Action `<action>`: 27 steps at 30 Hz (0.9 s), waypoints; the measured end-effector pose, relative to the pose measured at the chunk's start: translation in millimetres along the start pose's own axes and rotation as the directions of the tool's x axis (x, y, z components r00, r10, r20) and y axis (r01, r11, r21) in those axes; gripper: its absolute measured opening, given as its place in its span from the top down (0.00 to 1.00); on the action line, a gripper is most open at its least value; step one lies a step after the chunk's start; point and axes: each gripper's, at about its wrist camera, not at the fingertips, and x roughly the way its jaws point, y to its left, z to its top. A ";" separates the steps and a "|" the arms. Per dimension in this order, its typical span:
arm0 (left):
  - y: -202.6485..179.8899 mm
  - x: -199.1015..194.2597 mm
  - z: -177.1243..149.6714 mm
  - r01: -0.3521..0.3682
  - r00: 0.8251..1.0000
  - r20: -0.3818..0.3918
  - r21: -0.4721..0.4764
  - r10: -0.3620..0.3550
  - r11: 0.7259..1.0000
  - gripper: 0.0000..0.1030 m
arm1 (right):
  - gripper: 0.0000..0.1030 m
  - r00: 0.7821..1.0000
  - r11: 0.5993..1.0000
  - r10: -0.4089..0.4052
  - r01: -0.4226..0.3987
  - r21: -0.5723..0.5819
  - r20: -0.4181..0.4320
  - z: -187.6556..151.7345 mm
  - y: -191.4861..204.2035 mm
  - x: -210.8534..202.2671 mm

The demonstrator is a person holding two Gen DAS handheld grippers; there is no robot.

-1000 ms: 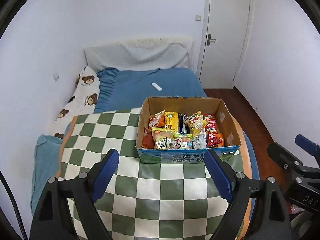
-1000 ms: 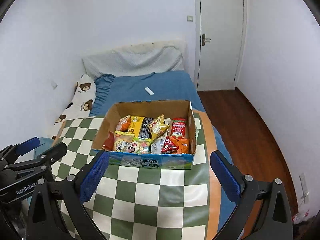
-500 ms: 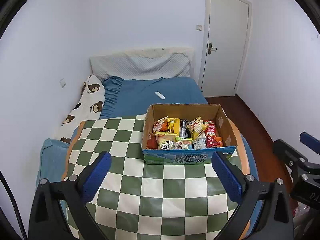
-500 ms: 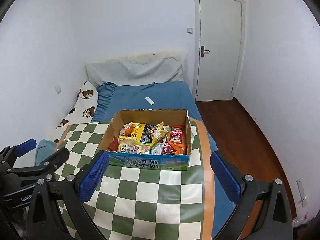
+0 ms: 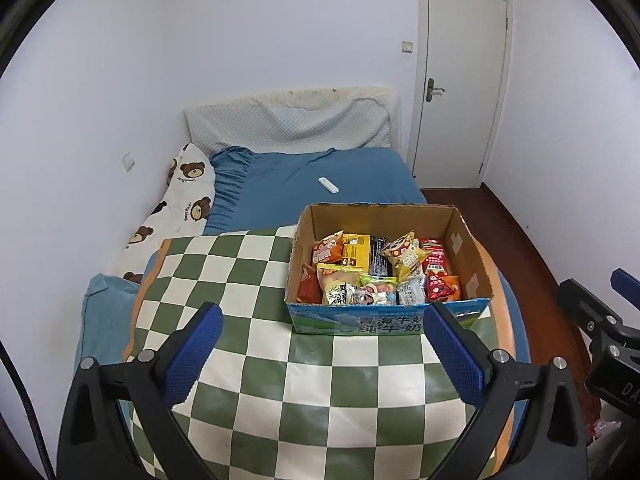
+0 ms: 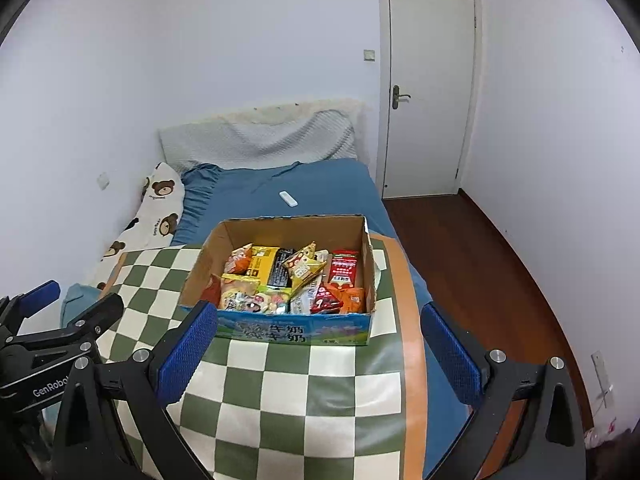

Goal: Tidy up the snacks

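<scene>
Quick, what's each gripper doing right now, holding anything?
Left gripper: open, jaws just widened, holding nothing.
Right gripper: open, holding nothing.

Both views are evenly and softly lit from overhead, somewhat cool, with no hard shadows. The white walls look faintly bluish. Fisheye bending curves the door toward 2 o'clock, and black vignetting fills the corners. Focus is sharp throughout; no motion blur or glare.

Left tool and right tool gape, empty.
</scene>
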 end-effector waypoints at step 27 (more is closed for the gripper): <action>-9.1 114.6 14.1 -0.035 0.991 -0.131 0.023 0.038 0.999 0.00 | 0.00 0.991 0.996 -0.083 0.086 0.016 -0.106 -0.5 -9.9 130.8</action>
